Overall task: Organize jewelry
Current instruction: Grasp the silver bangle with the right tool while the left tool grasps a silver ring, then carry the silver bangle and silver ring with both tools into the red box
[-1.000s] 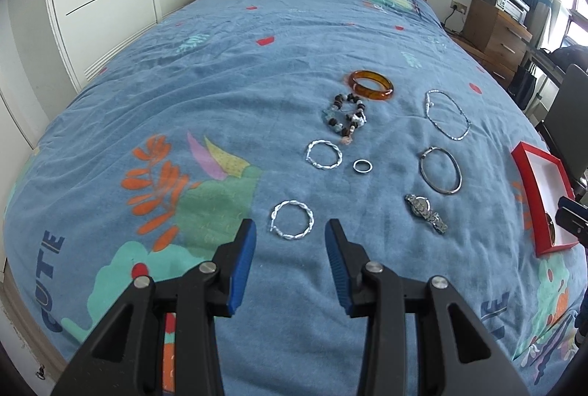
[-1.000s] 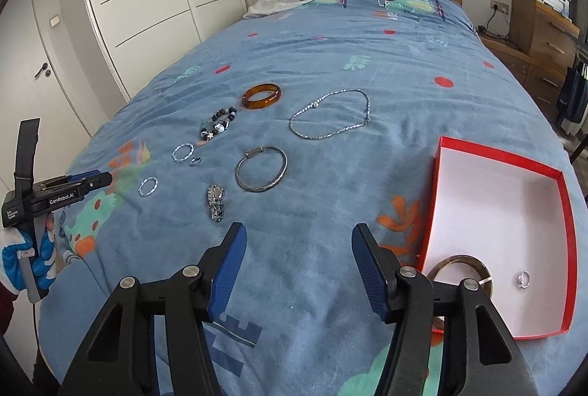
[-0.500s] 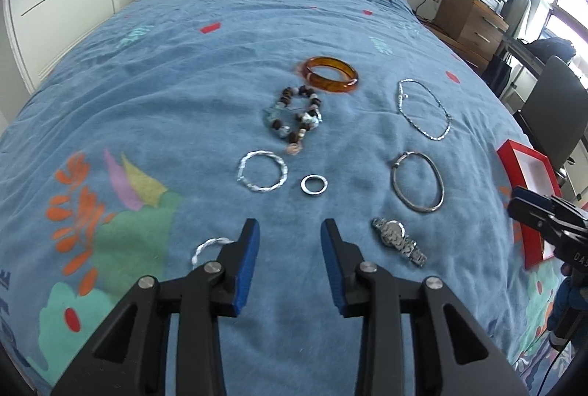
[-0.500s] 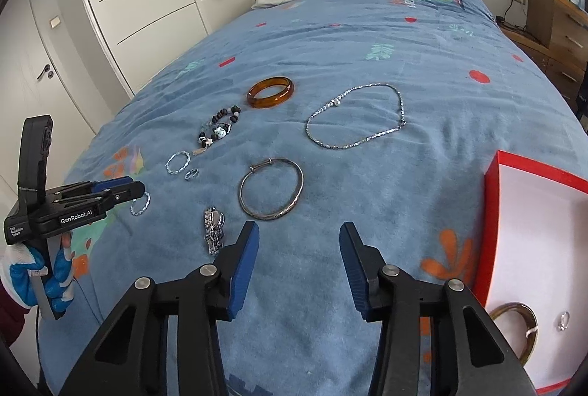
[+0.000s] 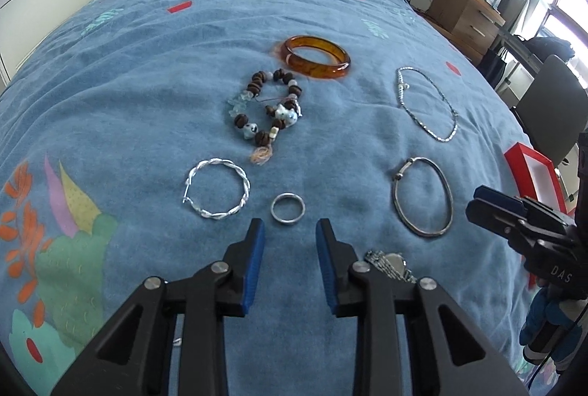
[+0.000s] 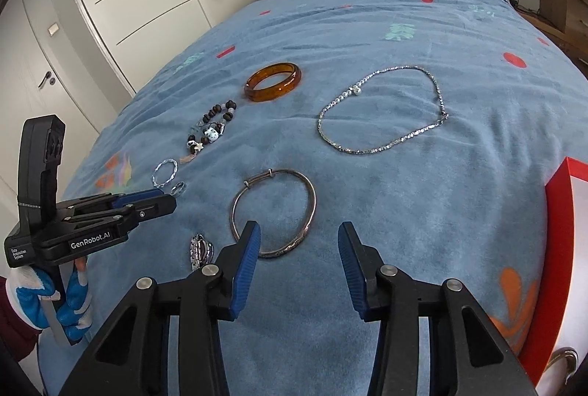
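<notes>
Lying just beyond left gripper (image 5: 288, 234): ring (image 5: 287, 208)

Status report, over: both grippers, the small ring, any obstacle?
Left gripper open, jaws just closing, empty. Right gripper open over thin bangle. Small ring just ahead of left fingertips. Nothing in the way.

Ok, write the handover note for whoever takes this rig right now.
Left gripper: open, empty, jaws just closing, aimed at the ring.
Right gripper: open, empty, jaws barely moving, over the near rim of the silver bangle.
On the bed: amber bangle, bead bracelet, twisted hoop, necklace, watch.
Done: a bangle lies in the red box.
Left: everything on the bed.
</notes>
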Available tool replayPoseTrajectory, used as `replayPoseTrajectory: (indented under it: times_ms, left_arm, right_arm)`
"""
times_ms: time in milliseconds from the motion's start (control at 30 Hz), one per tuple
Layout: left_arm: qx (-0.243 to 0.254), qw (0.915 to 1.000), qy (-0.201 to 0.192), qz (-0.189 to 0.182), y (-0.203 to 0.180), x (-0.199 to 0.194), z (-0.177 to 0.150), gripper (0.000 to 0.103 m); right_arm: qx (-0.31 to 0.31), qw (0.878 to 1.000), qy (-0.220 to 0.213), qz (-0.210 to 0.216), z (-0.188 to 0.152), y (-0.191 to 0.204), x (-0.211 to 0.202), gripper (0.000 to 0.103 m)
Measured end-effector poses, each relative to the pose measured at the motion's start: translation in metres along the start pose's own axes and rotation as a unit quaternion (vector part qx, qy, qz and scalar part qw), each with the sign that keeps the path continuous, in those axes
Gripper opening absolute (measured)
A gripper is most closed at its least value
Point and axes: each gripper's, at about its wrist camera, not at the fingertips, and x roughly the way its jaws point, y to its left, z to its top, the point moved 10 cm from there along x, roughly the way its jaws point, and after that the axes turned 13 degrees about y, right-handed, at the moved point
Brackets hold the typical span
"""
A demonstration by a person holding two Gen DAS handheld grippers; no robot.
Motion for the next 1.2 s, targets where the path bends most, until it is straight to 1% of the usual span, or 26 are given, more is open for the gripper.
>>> replayPoseTrajectory:
  times_ms: [300,333,367,467,567,633,700,900,1200]
  left_arm:
    - [-0.006,1.0000,0.006,-0.002,-0.003,0.018,0.008,0.027]
    - [-0.006,1.0000,0.005,-0.002,-0.003,0.019,0.008,0.027]
    - [-0.006,1.0000,0.005,-0.003,-0.004,0.020,0.009,0.024]
    - [-0.007,1.0000,0.005,-0.002,-0.005,0.022,0.010,0.019]
    - [-0.007,1.0000,0.001,0.003,-0.006,0.023,0.010,0.019]
    - [-0.009,1.0000,-0.001,0.005,-0.006,0.022,0.010,0.019]
    - [-0.012,0.9999,-0.003,0.004,-0.006,0.020,0.009,0.019]
    - [-0.012,0.9999,-0.006,0.008,-0.008,0.011,0.006,0.019]
    - [-0.012,0.9996,-0.021,0.012,-0.011,-0.016,0.001,0.019]
  right_arm:
    - [0.015,1.000,0.009,0.003,0.008,-0.008,0.023,0.044]
    - [0.017,1.000,0.010,0.003,0.009,-0.008,0.026,0.043]
    - [0.018,1.000,0.010,0.003,0.010,-0.008,0.027,0.043]
    - [0.017,1.000,0.015,-0.004,0.013,-0.008,0.033,0.034]
    - [0.014,1.000,0.018,-0.009,0.013,-0.007,0.037,0.025]
    - [0.012,1.000,0.020,-0.009,0.013,-0.006,0.038,0.013]
    - [0.013,1.000,0.019,-0.008,0.014,-0.005,0.038,0.009]
    - [0.014,1.000,0.009,-0.005,0.013,-0.004,0.028,0.005]
    - [0.006,1.000,-0.007,-0.022,0.006,-0.001,-0.003,0.005]
